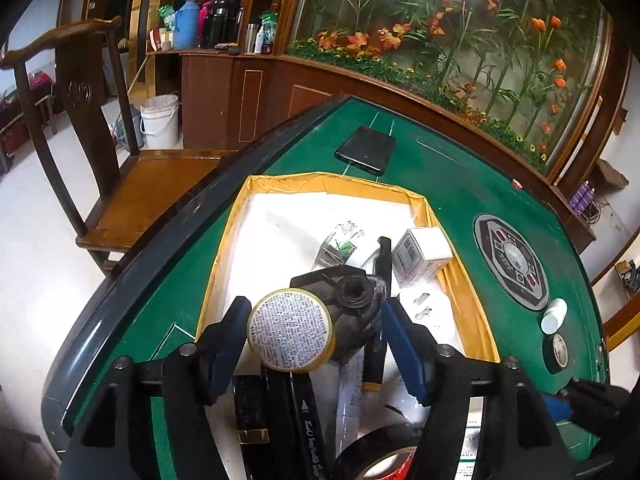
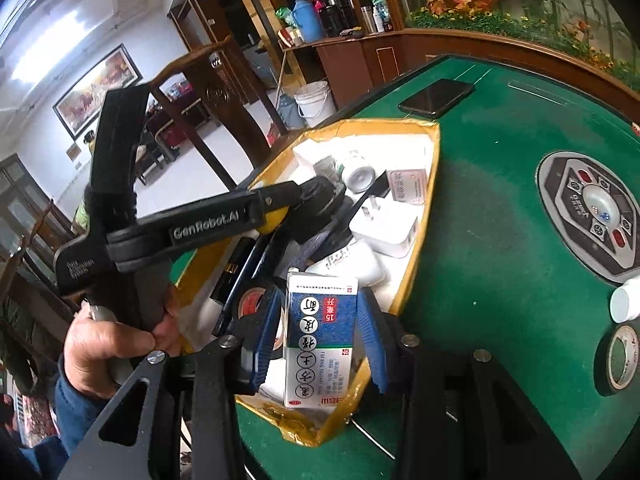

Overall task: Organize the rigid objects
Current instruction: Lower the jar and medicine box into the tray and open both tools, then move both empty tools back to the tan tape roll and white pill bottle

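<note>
Left tongs point(image 1: 314, 344): spread wide over the yellow-rimmed tray point(image 1: 224, 248), flanking a yellow-edged round tin point(image 1: 291, 329) and a black capped bottle point(image 1: 356, 312); grip unclear. Right tongs point(image 2: 320, 340): closed on a blue-and-white medicine box point(image 2: 318, 338), held upright above the tray's near end. In tray: white plug adapter point(image 2: 386, 226), white barcoded box point(image 1: 420, 254), black tape roll point(image 2: 250, 300). On green tabletop, 12 o'clock of tray: black phone point(image 1: 366, 150). At 3 o'clock: white bottle point(image 1: 554, 314), tape roll point(image 2: 620, 358).

A dark wooden chair point(image 1: 80, 120) was seen on pale floor point(image 1: 36, 264), a flower-filled glass cabinet point(image 1: 460, 40) behind, a framed painting point(image 2: 96, 88) hung on the white wall.
</note>
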A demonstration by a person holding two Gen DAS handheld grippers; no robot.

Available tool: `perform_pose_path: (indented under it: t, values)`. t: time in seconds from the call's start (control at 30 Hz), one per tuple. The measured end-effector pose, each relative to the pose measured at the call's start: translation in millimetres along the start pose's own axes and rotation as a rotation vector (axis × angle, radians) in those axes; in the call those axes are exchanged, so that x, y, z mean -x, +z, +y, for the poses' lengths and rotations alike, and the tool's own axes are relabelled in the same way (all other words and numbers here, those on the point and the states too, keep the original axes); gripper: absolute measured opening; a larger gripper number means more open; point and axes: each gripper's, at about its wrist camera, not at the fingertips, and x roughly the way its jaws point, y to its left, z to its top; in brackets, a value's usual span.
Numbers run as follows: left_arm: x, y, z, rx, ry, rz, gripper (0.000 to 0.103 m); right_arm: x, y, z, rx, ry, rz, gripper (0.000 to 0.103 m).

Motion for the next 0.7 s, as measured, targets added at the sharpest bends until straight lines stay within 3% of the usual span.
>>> perform_pose_path:
  t: [0.3, 0.53, 0.7]
  values:
    - [23.7, 2.6, -23.1, -0.049, -0.002, -0.033, 0.074, 44.2, -1.1, -43.4, -0.075, -0.008, -0.086, 0.039]
    - [42.8, 1.9, -67.0, -0.135, -0.04, -0.056, 0.075, 93.2, -13.6, -136.0, -0.256, -0.098, -0.164, 0.042]
    - [46.0, -6.9, -123.0, -0.225, -0.12, -0.031, 0.081, 126.0, -30.6, -198.2, -0.363, -0.16, -0.214, 0.044]
